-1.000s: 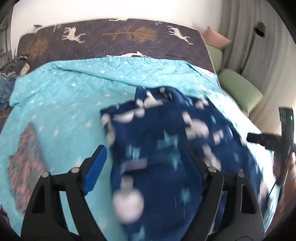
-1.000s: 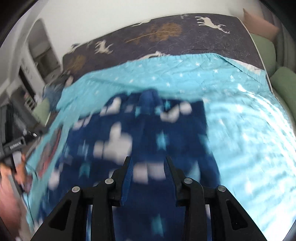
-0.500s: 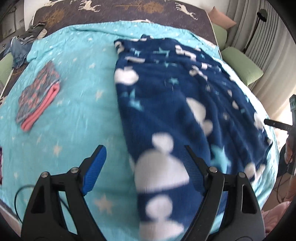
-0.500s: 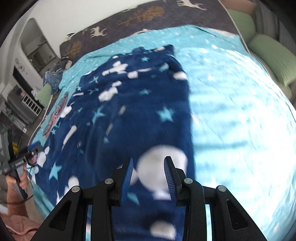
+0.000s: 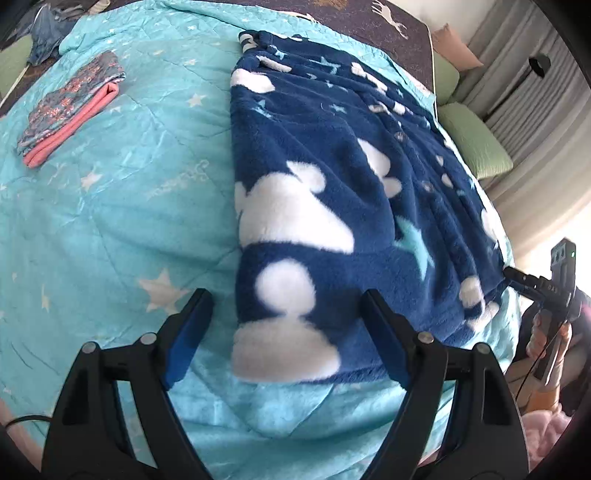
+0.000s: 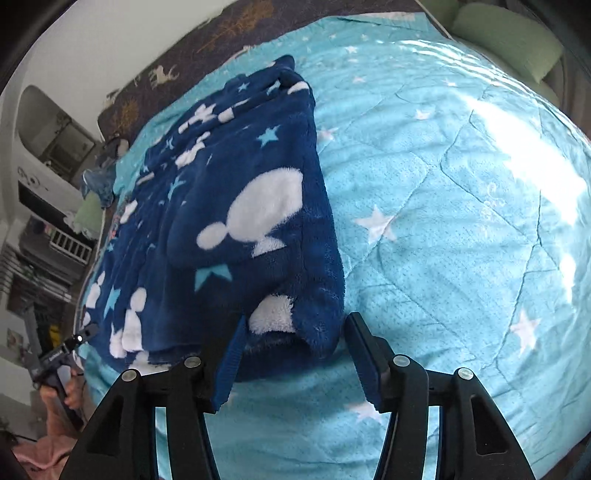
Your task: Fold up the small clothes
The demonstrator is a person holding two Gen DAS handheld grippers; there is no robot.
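Observation:
A navy fleece garment (image 5: 332, 147) with white shapes and pale blue stars lies spread on the turquoise star quilt (image 5: 129, 221). My left gripper (image 5: 284, 299) hovers open over the garment's near left corner, and its pads touch nothing. In the right wrist view the garment (image 6: 240, 184) ends in a bunched near corner. That corner sits between the jaws of my right gripper (image 6: 295, 321), which are opening, and the blue pads stand clear of the fleece. Each gripper shows in the other's view, at the garment's opposite near corner.
A folded floral and pink cloth (image 5: 70, 107) rests on the quilt at the far left. Green cushions (image 5: 476, 144) line the bed's right side by a curtain. A dark deer-print spread (image 5: 388, 22) covers the far end. A hand (image 6: 62, 395) holds the other gripper's handle.
Both grippers came back toward the near edge and sank, drawing the garment out flat on the quilt. The right jaws widened and let go of the fleece corner.

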